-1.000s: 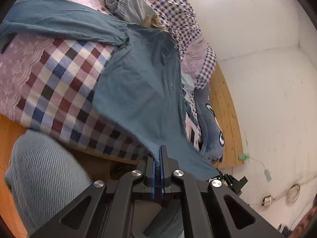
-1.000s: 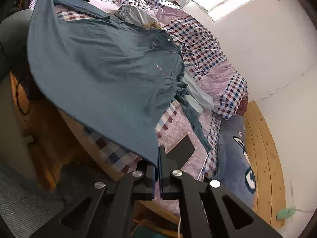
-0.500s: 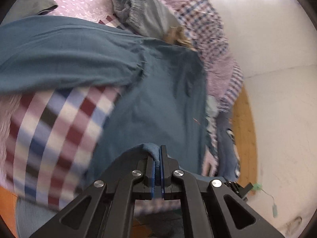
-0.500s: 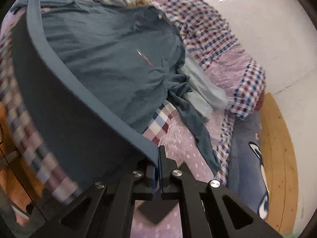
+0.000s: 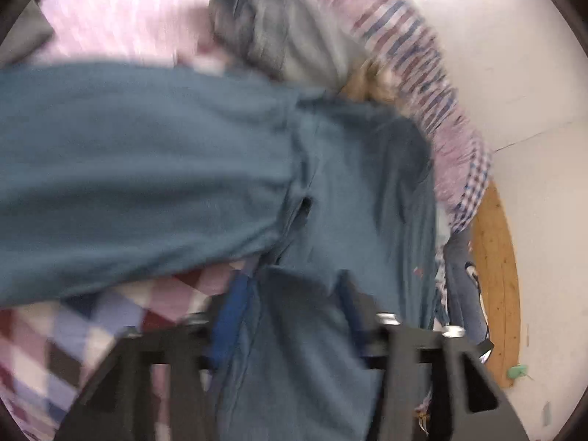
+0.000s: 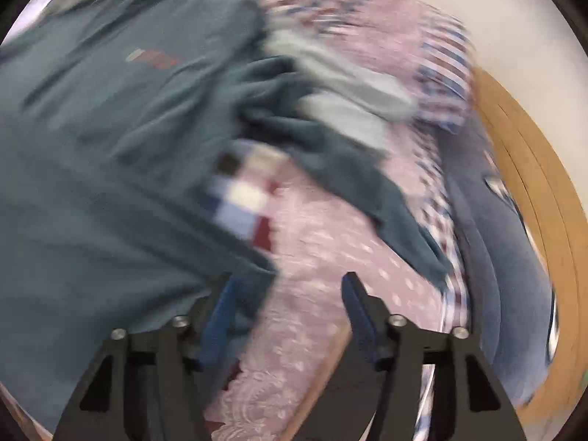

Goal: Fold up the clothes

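Both views are motion-blurred; fine detail can't be read.

**Left gripper** (image 5: 294, 294): jaws opening, standing wide apart. Blue-padded fingers (image 5: 229, 316) show at approx. 7 and 5 o'clock of the left wrist view. Fabric of the teal shirt (image 5: 147, 169) lies between them, but the pads do not press on it. No grip.

**Right gripper** (image 6: 290, 301): jaws opening, wide apart. The shirt's hem corner (image 6: 253, 275) sits at the left finger (image 6: 220, 316), touching or just beside it; blur prevents telling which. The rest of the gap shows bare pink bedding. Nothing clamped.

**Teal shirt**: spread on the bed (image 6: 330, 242). Right wrist view: body fills the frame from 12 to 8 o'clock, a small red-white chest mark (image 6: 154, 57) at approx. 10 o'clock. 1 sleeve (image 6: 367, 191) trails toward 4 o'clock across the pink cover. The lower part appears doubled over the upper part. Left wrist view: 1 broad fold runs from 9 o'clock to centre, the rest drops toward 6 o'clock.

**Bedding**: pink patterned cover with red-blue-white check panels (image 5: 92, 330), visible at 8 o'clock in the left view.

**Other items**:
- Grey garment (image 5: 279, 33), bunched, at 12 o'clock of the left view, beyond the shirt.
- Pale grey cloth (image 6: 349, 92), at 1 o'clock of the right view, touching the sleeve.
- Blue plush item (image 6: 488, 242), at 3 o'clock, beside the bed on the wood floor (image 6: 533, 169).
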Tool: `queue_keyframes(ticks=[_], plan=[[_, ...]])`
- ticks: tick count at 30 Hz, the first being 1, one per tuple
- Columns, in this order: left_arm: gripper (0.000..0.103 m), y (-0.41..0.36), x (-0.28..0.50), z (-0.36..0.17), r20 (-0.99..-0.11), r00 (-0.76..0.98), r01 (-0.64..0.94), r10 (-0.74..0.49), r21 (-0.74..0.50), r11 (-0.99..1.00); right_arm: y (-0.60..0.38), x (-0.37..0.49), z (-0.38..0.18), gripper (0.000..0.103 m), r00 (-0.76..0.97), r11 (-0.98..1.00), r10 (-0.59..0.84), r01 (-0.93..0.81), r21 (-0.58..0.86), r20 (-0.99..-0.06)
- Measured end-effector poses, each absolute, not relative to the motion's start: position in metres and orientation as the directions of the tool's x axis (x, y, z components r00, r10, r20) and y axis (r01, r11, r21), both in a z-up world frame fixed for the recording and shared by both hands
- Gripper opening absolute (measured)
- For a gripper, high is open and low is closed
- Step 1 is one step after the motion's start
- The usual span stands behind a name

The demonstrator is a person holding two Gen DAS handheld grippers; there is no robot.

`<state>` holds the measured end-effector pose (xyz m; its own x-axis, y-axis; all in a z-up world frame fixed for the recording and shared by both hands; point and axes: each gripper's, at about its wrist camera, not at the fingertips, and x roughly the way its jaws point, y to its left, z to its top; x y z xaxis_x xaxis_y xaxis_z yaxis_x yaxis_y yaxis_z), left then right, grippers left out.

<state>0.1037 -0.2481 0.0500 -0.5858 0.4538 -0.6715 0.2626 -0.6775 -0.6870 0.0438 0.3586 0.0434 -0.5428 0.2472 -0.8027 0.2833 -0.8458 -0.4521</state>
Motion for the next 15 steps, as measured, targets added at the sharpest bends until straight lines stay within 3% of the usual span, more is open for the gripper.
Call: queue_keyframes(ticks=[2,3,8,15], plan=[[0.078,-0.257,0.121,0.062,-0.64,-0.638,0.232,0.428,-0.69,-0.685,0.38,0.053,0.059,0.068,-0.562,-0.919,0.199,0.176,-0.352,-0.803],[0.079,-0.26,0.13,0.067,-0.632,-0.653,0.222,0.417,-0.686,-0.693,0.39,0.059,0.066,0.068,-0.567,-0.946,0.172,0.132,-0.295,-0.806],[0.078,-0.255,0.176,0.054,-0.717,-0.578,0.256,0.389,-0.612,-0.748,0.432,0.11,0.084,0.071,-0.608,-0.996,-0.068,0.001,0.085,-0.791],[0.076,-0.215,0.206,0.043,-0.802,-0.452,0.189,0.39,-0.514,-0.837,0.456,0.181,0.069,0.072,-0.617,-0.952,-0.21,-0.047,0.301,-0.758]])
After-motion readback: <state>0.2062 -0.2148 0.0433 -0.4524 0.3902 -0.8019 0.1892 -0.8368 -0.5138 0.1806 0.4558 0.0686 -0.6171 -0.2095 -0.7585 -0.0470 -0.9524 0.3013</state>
